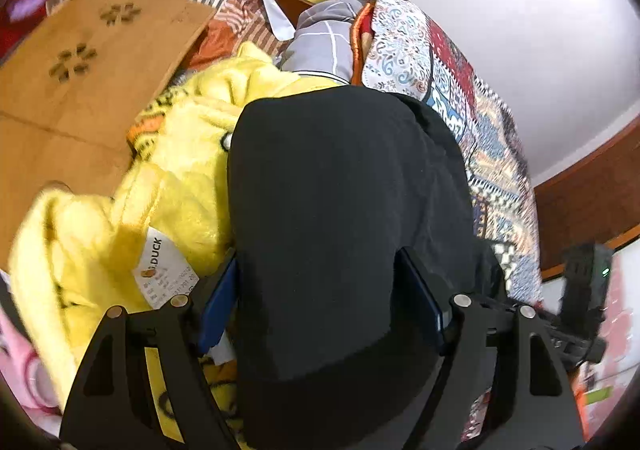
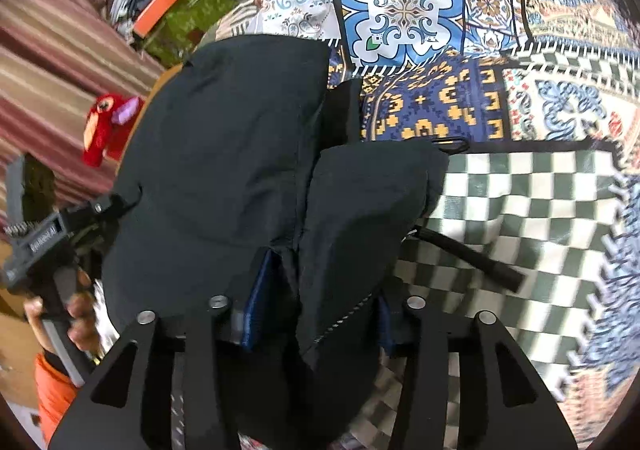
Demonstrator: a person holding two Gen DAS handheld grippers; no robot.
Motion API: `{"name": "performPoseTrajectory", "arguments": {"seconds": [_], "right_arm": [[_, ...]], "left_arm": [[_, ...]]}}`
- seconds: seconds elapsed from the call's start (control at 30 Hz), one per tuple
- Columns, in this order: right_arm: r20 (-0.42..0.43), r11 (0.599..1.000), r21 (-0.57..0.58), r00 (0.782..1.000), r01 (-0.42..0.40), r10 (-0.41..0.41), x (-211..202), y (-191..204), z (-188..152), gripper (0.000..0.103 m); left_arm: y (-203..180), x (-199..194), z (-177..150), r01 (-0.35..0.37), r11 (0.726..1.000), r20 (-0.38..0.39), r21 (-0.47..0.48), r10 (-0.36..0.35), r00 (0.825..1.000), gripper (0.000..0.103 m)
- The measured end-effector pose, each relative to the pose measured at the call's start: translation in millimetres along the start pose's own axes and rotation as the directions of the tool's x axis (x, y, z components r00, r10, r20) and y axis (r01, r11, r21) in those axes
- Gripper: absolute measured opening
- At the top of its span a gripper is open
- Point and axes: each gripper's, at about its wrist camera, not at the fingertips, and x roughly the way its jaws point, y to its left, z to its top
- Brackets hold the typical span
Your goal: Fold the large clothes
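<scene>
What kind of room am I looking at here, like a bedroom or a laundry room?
Most likely a bedroom. A patchwork bedspread covers a wide soft surface, with what looks like a pillow at its far end, and clothes lie on it: a black garment and a yellow fleece.

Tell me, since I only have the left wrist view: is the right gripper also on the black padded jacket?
Observer: Yes, the black padded jacket sits between the right gripper's blue pads; whether they press, I cannot tell.
Operator: What lies under that side?
Observer: A green-and-white checked patch of the patchwork quilt.
Operator: Anything loose?
Observer: A thin black strap trails across those checks.
</scene>
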Motion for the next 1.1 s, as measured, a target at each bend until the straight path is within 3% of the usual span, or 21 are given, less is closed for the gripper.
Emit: {"name": "performPoseTrajectory", "arguments": {"seconds": [0.07,0.13,0.2,0.37,0.47,0.57,0.67,0.8,0.97,1.1], "right_arm": [[0.008,0.998,-0.043,0.998,0.055,-0.055,-16.8,4.5,-3.2,0.043],[0.045,0.988,-0.087,0.991,0.128,-0.124,-32.7,7.2,-5.3,0.044],[0.106,0.975,-0.127,0.979,0.185,-0.172,-53.4,13.2,-7.8,0.044],[0.205,0.969,-0.195,0.972,0.153,-0.113,-72.3,38.1,-13.3,0.048],[0.177,0.962,-0.242,0.98,0.129,-0.087,-51.6,56.7,-18.8,0.048],[0.13,0.954,-0.264,0.985,0.141,-0.11,-20.7,63.3,-29.5,0.048],[0.099,0.966,-0.226,0.99,0.124,-0.104,-3.4,54.6,-33.6,0.051],[0.072,0.985,-0.16,0.996,0.068,-0.057,-18.1,38.0,-36.4,0.052],[0.087,0.973,-0.19,0.99,0.13,-0.115,-55.0,36.4,-48.9,0.052],[0.169,0.952,-0.245,0.975,0.182,-0.143,-95.2,45.7,-68.0,0.052]], "left_arm": [[-15.6,-14.3,-3.3,-0.096,0.992,0.041,0.077,0.093,0.995,0.075],[-29.5,-28.0,-8.6,-0.151,0.978,0.089,0.143,0.14,0.986,0.075],[-48.9,-50.2,-17.0,-0.138,0.97,0.129,0.197,0.114,0.985,0.075],[-84.7,-71.8,-41.7,-0.089,0.949,0.153,0.301,0.044,0.987,0.075],[-89.3,-58.4,-55.7,-0.113,0.944,0.12,0.311,0.079,0.99,0.075],[-78.8,-31.3,-67.4,-0.214,0.93,0.08,0.3,0.199,0.977,0.075],[-62.1,-20.8,-80.2,-0.19,0.942,0.059,0.276,0.181,0.982,0.079],[-63.2,-31.8,-94.6,-0.198,0.944,0.066,0.263,0.187,0.98,0.078],[-65.8,-49.0,-113.8,-0.229,0.94,0.046,0.253,0.224,0.973,0.077],[-78.0,-83.7,-128.5,-0.233,0.944,0.101,0.232,0.215,0.971,0.077]]}}
